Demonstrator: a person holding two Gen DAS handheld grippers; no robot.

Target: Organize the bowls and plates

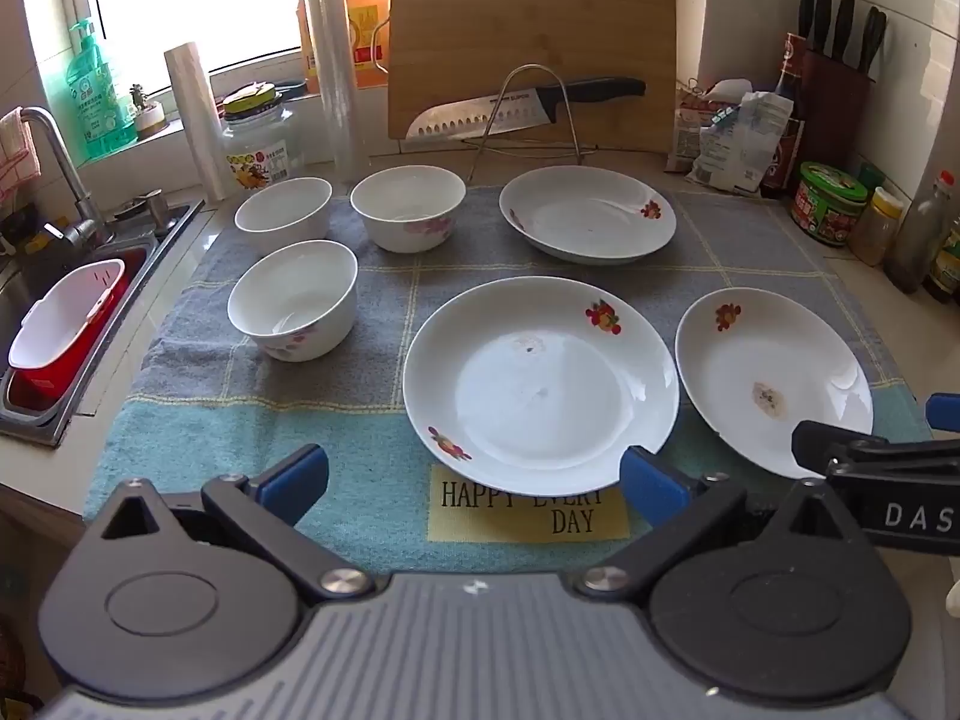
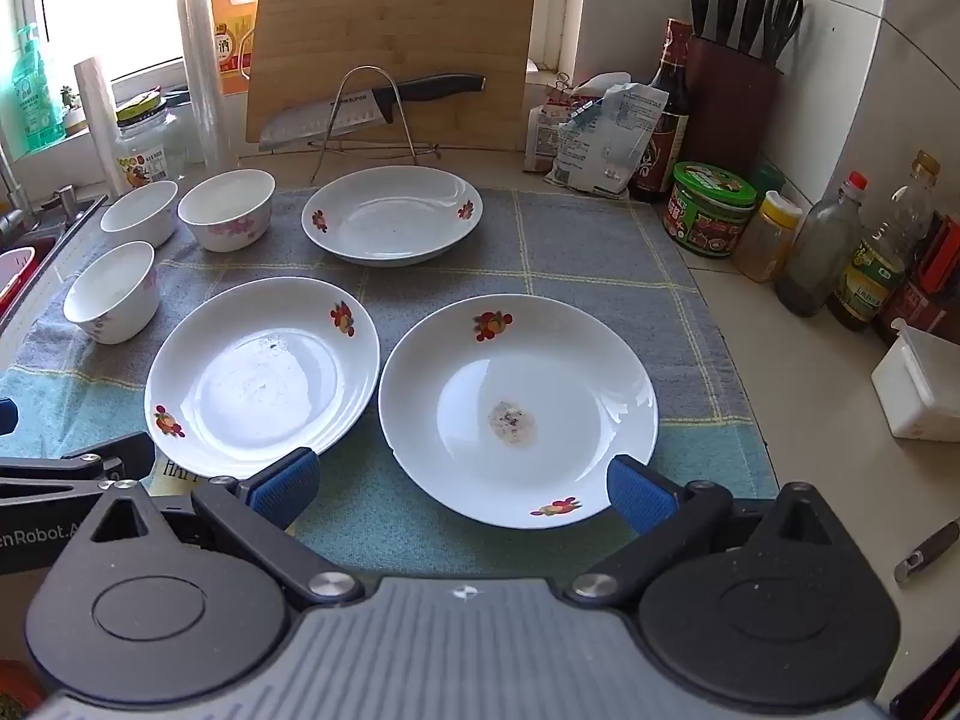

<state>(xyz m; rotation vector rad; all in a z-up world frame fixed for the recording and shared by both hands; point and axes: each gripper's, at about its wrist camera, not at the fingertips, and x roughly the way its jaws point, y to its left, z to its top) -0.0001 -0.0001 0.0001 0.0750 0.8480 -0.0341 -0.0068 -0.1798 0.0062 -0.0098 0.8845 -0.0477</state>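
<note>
Three white flowered plates lie on a grey and teal towel (image 1: 384, 288): a near middle plate (image 1: 540, 384) (image 2: 261, 375), a near right plate (image 1: 774, 381) (image 2: 519, 408) with a brown stain, and a far plate (image 1: 588, 215) (image 2: 393, 216). Three white bowls stand at the left: a near bowl (image 1: 294, 299) (image 2: 111, 291), a far left bowl (image 1: 283, 215) (image 2: 139, 213), a far middle bowl (image 1: 408, 207) (image 2: 227, 210). My left gripper (image 1: 474, 480) is open and empty at the middle plate's near edge. My right gripper (image 2: 462, 489) is open and empty at the right plate's near edge.
A cutting board (image 1: 531, 48) and a knife (image 1: 528, 105) on a wire stand are at the back. A sink (image 1: 66, 312) with a red and white basket is at the left. Jars and bottles (image 2: 708, 216) and a knife block (image 2: 729, 102) line the right.
</note>
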